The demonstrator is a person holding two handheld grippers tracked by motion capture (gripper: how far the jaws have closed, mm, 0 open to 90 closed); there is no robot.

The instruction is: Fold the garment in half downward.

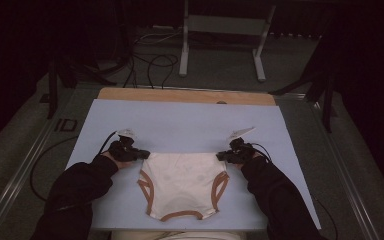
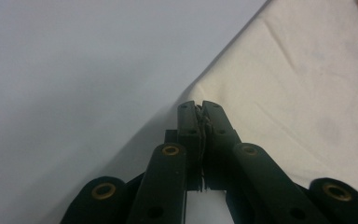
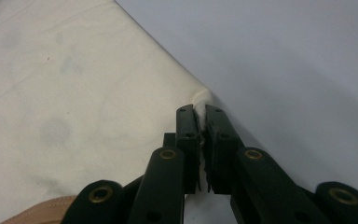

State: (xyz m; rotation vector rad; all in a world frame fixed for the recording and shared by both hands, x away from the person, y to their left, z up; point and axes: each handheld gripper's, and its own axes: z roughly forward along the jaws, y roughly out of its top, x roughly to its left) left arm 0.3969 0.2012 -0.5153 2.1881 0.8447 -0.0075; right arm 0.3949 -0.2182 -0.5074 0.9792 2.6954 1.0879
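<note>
left hand-held gripper (image 1: 145, 154): clamped on a top corner of cream, brown-trimmed cloth briefs (image 1: 182, 182) | right hand-held gripper (image 1: 220, 155): clamped on other corner | pale blue tabletop (image 1: 180, 125)

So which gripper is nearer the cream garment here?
Neither: it's a tie. The left gripper is clamped on the left top corner of the cream garment, and the right gripper is clamped on its right top corner.
</note>
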